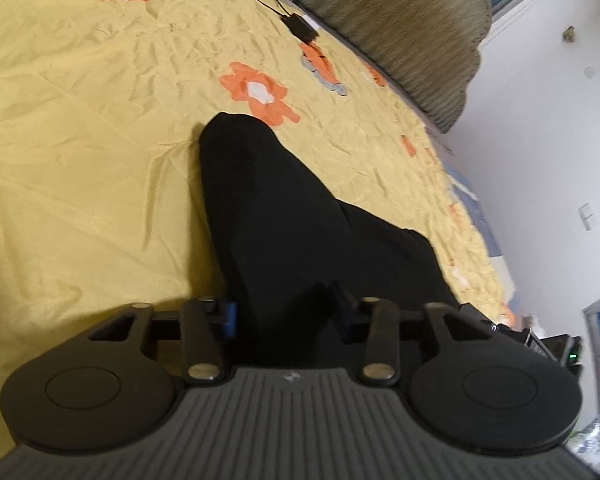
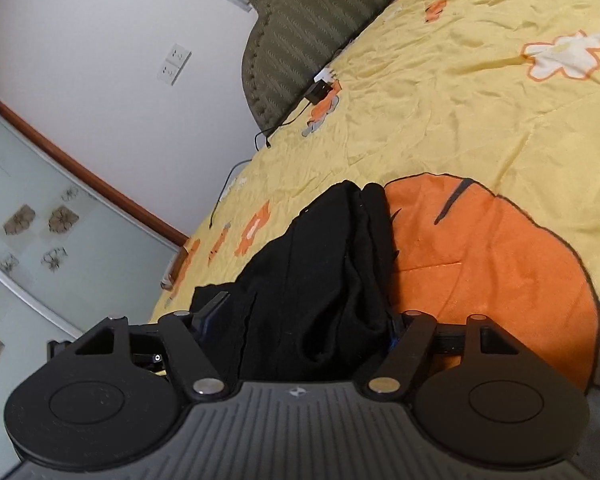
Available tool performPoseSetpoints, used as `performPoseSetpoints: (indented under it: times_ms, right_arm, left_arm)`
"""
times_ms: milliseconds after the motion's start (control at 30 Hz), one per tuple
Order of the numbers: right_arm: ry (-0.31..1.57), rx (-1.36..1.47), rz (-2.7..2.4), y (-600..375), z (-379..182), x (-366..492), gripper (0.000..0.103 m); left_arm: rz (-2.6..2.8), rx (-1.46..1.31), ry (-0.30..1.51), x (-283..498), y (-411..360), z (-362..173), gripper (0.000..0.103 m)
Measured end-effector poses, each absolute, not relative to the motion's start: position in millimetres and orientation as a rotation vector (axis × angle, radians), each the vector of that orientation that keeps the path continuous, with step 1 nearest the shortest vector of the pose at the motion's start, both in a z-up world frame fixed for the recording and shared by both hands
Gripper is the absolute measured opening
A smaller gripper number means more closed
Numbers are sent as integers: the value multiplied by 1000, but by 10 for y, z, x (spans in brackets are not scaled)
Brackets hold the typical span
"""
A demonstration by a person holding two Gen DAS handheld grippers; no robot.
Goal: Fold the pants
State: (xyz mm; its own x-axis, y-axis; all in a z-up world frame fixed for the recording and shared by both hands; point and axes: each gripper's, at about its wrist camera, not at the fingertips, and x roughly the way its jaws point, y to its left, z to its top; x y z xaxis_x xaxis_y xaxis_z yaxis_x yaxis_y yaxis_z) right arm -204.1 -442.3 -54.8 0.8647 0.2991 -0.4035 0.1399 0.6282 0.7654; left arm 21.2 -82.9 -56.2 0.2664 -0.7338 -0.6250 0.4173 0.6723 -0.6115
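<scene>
Both grippers clamp the black pants (image 1: 284, 216) on the yellow bedspread (image 1: 80, 120): left gripper (image 1: 286, 312) pinching narrow, right gripper (image 2: 304, 328) holding a thicker bunch.

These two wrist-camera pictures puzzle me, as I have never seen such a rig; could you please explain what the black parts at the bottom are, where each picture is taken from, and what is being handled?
No robot arm is involved: a person holds a two-finger gripper in each hand, and a fisheye camera on each looks forward along its fingers. The black discs and levers at the bottom are the gripper's own mechanism.

One picture is from the left gripper, the other from the right gripper. Both look across a yellow bedspread with orange flowers, towards a grey-green padded headboard. A small black charger with a cable lies near the headboard.

The soft black cloth is a pair of black pants. Each gripper has a bunched part between its fingers and appears closed on it.
</scene>
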Motion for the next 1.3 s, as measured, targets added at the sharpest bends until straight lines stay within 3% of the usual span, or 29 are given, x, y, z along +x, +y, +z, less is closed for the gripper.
performPoseSetpoints:
  times_ms: [33,133,367,800,1300]
  right_arm:
    - [547,883,96,-4405,-530,-2040,48]
    - [544,845,96,-4375,-472,-2115,34]
    - [514,843,93,-4338,-417,-2084,28]
    - [463,833,171,-4115,-50,-2142,26]
    - [479,762,405,-3309,219,-1337,25]
  left_arm:
    - [-786,-326,1033,194,-844,-547,28]
    - [-751,-268,1023,162,-909,-496,20]
    - [-675,-53,954,-40,-1185,-277,13]
    - [-630,89,780,-254,-1282,155,12]
    - [-397,36,649,59,-378,567,12]
